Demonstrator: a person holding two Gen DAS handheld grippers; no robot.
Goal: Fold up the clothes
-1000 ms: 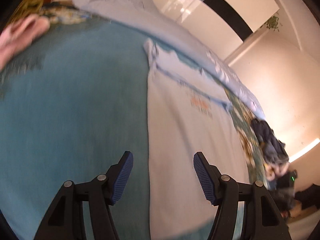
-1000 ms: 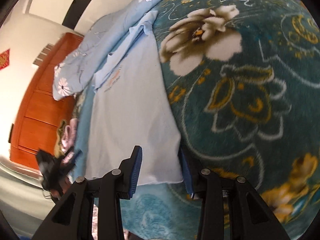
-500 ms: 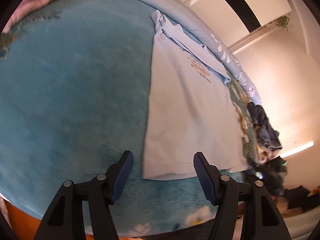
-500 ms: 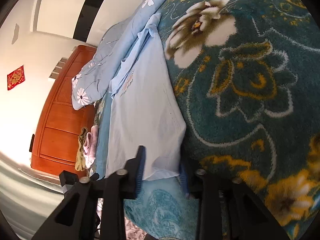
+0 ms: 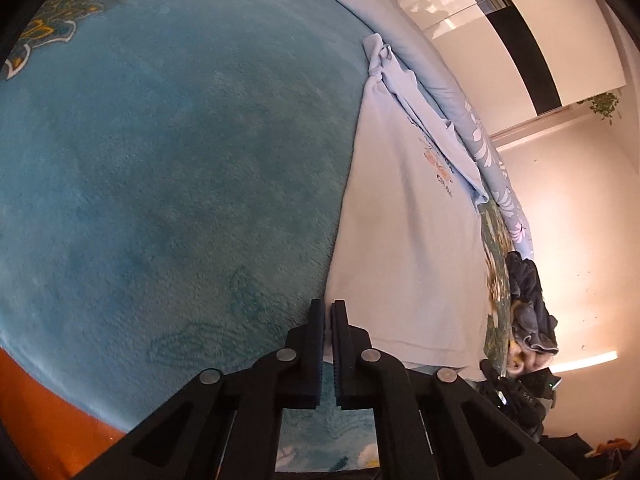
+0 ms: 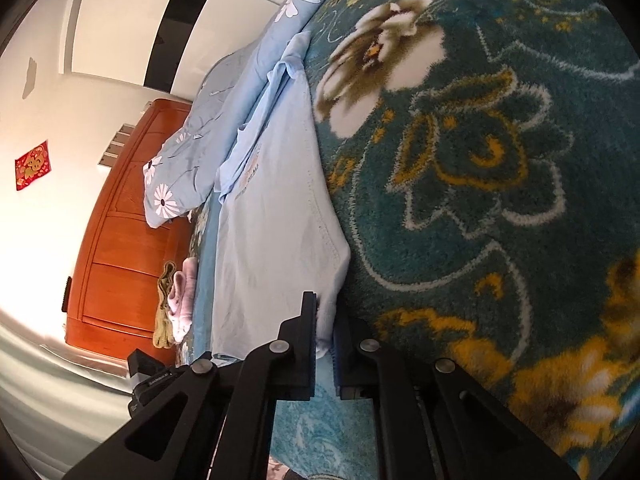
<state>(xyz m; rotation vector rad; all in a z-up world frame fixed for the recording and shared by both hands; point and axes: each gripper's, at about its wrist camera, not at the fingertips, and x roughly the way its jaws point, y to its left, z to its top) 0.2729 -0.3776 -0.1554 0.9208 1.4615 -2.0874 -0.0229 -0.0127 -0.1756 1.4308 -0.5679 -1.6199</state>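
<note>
A pale blue T-shirt lies flat and lengthwise on the teal bed blanket, with its collar at the far end. My left gripper is at the hem's near left corner; its jaws are closing and pinch the cloth edge. In the right wrist view the same shirt runs away from me. My right gripper is closing on the hem's right corner, and a fold of cloth bunches between its pads.
A light blue flowered quilt lies bunched beyond the shirt's collar. Pink and tan folded clothes sit by the wooden headboard. A dark clothes heap sits at the blanket's far edge. The flowered blanket stretches to the right.
Both grippers went from open to shut on the hem corners. The left one slid toward the shirt's near left corner; the right stayed in place.
</note>
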